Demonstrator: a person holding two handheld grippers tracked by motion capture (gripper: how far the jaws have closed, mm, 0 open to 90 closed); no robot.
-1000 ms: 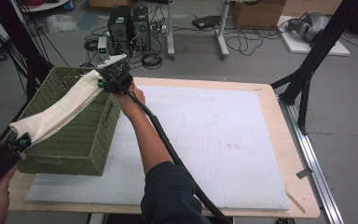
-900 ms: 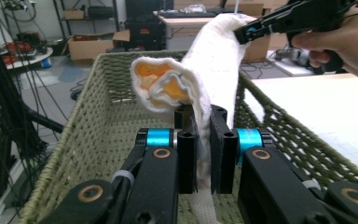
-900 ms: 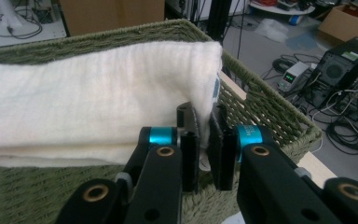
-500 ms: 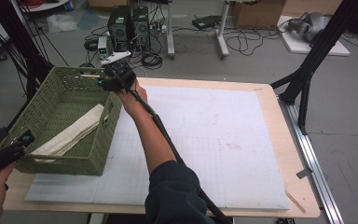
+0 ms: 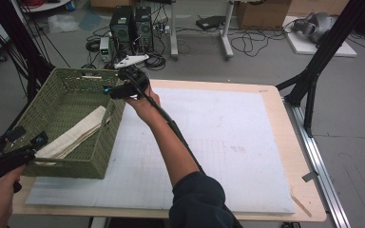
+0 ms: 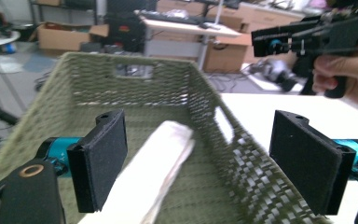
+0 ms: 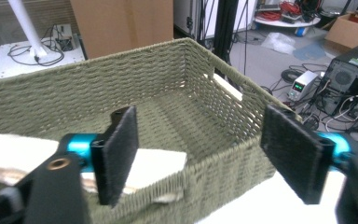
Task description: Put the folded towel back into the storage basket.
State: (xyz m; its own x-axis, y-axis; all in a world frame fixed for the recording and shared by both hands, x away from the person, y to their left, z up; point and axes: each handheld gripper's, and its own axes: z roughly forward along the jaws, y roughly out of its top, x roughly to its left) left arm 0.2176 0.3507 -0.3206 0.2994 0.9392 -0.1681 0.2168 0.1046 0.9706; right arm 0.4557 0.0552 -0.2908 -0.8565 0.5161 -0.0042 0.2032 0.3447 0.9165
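High view first: a green woven basket [image 5: 52, 95] is seen at the left end of the desk [image 5: 285, 109], sat partly on the white mat [image 5: 218, 142]. A folded cream cloth [image 5: 76, 135] is laid flat on the basket floor, running diagonally from the near left corner towards the right wall. It isn't gripped by anything.

The left hand-held gripper [image 5: 28, 147] is held at the basket's near left corner, just above the rim. Its jaws have just been opening and are spread wide now. In the left gripper view the cloth [image 6: 154, 172] is seen lying below and between the two black pads [image 6: 100, 158], but no contact is made, so it's simply resting in the basket [image 6: 135, 93].

The right hand-held gripper [image 5: 116, 90] is held over the basket's far right corner, pointed back across it. Its jaws have just been opening too, and they're wide with nothing between them. In the right gripper view the far end of the cloth [image 7: 154, 170] is seen inside the basket [image 7: 74, 88], tucked against the near wall, well clear of the pads [image 7: 119, 151].

Computers [image 5: 133, 23] and cables are visible on the floor behind the desk.
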